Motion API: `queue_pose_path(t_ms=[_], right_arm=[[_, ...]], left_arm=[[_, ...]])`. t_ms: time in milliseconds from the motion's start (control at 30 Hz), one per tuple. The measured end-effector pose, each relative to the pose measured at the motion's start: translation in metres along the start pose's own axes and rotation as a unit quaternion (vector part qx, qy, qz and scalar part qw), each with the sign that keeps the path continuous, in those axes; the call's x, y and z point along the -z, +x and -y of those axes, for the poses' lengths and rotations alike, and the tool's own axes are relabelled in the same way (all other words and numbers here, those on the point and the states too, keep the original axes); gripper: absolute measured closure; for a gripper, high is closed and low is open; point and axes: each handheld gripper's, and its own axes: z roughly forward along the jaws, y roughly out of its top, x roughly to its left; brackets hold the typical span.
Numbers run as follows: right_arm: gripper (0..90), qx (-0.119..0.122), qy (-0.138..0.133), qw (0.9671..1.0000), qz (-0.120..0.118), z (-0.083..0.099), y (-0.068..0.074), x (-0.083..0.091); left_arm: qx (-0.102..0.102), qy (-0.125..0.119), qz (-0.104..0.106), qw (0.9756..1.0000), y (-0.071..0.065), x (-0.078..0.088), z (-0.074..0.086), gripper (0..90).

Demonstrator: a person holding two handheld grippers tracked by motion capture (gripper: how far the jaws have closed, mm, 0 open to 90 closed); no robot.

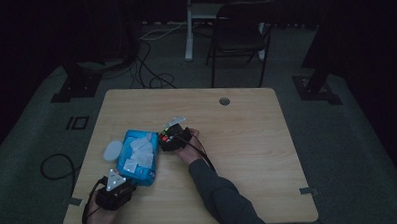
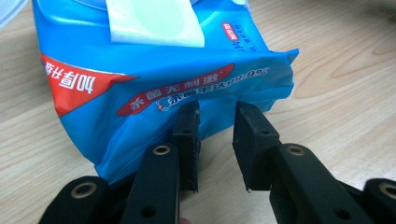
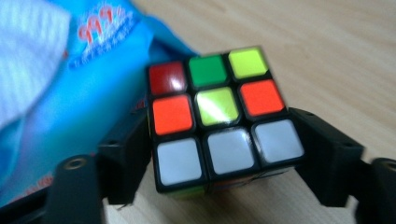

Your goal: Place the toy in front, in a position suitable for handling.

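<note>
the right hand-held gripper point(image 3: 224, 158) has its jaws clamped on the sides of a rubik's cube point(image 3: 219, 121), which sits in the middle of the right gripper view, pressed up beside a blue pack of wet wipes point(image 1: 138, 156). in the high view both lie left of centre on the wooden table point(image 1: 247, 140), the cube point(image 1: 165, 138) at the pack's right edge.

the left hand-held gripper point(image 2: 215, 140) stands at the pack's near corner at the lower left of the high view, jaws apart, the pack's crimped edge point(image 2: 196, 100) just ahead of them and not pinched.

the step in hand looks like taking up the cube; whether it rests on the table or is already lifted is hard to tell, as its underside is cut off by the jaws. next, the cube wants a clean lift away from the pack without dragging the soft wrapper (its flap point(image 2: 154, 23) is peeled open).

the high view is dim, so the round pale thing point(image 1: 113, 150) left of the pack is possibly a lid.
</note>
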Motion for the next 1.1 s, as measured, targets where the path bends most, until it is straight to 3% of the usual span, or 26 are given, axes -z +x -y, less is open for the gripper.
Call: queue_pose_path(t_ms=[100, 200, 467, 700, 800, 1100], right_arm=[[31.0, 0.006, 0.007, 0.9999, -0.006, 0.002, -0.001, -0.002], [34.0, -0.005, -0.002, 0.9999, -0.011, 0.004, -0.006, 0.003], [34.1, 0.010, -0.015, 0.9998, -0.012, 0.015, -0.019, 0.027], [34.1, 0.021, -0.030, 0.9993, -0.008, 0.037, -0.034, 0.060], [34.1, 0.037, -0.030, 0.9988, -0.003, 0.049, -0.038, 0.072], [34.1, 0.038, -0.039, 0.9985, 0.003, 0.076, -0.050, 0.089]], left_arm=[[0.009, -0.003, -0.006, 0.9999, 0.006, -0.001, -0.001, 72.0], [0.013, -0.007, -0.007, 0.9999, 0.007, 0.001, -0.001, 68.8], [0.028, -0.024, 0.013, 0.9992, 0.005, 0.006, -0.001, 63.2], [0.043, -0.043, 0.038, 0.9974, 0.003, 0.014, -0.001, 57.3], [0.045, -0.051, 0.041, 0.9968, 0.003, 0.017, -0.001, 56.2], [0.044, -0.071, 0.044, 0.9956, 0.004, 0.021, -0.012, 55.1]])
